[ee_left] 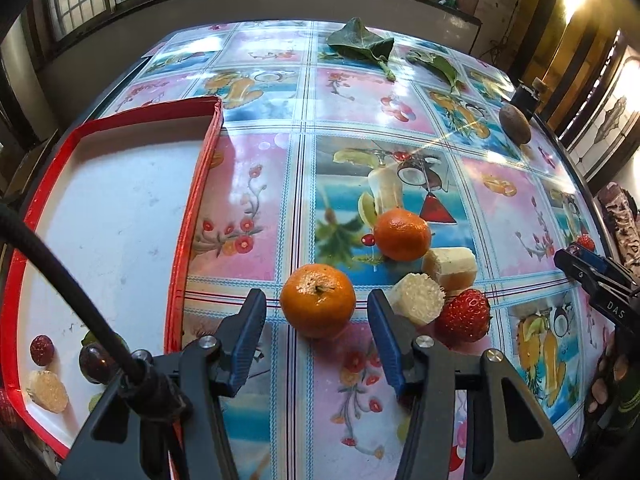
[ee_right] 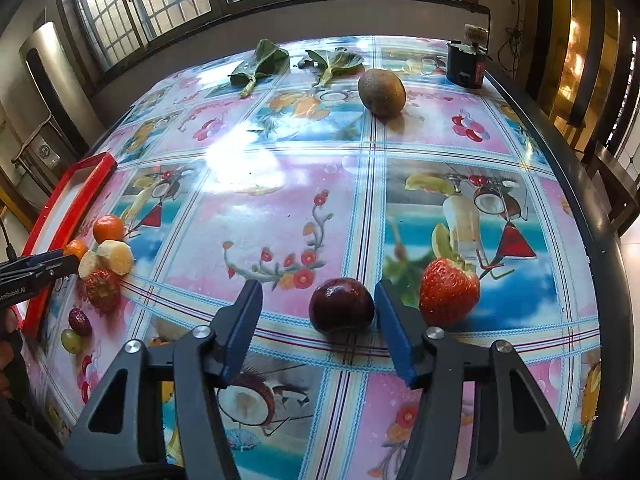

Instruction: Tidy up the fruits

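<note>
My left gripper [ee_left: 318,312] is open around a mandarin [ee_left: 318,300] on the table, fingers apart from it. Behind it lie a second mandarin [ee_left: 402,234], two pale fruit chunks [ee_left: 418,298] and a strawberry [ee_left: 464,314]. The red-rimmed white tray [ee_left: 192,200] at left holds a red berry [ee_left: 42,349], a dark grape [ee_left: 94,362] and a pale slice [ee_left: 48,391]. My right gripper [ee_right: 318,308] is open around a dark red plum [ee_right: 342,310], which sits close to the right finger. A strawberry [ee_right: 448,290] lies just right of it.
A kiwi [ee_right: 382,92] and two green leaves [ee_right: 260,64] lie at the far side, with a dark box [ee_right: 466,66] at the far right corner. A red date [ee_right: 79,321] and green grape [ee_right: 71,340] lie near the tray. Table edge curves at right.
</note>
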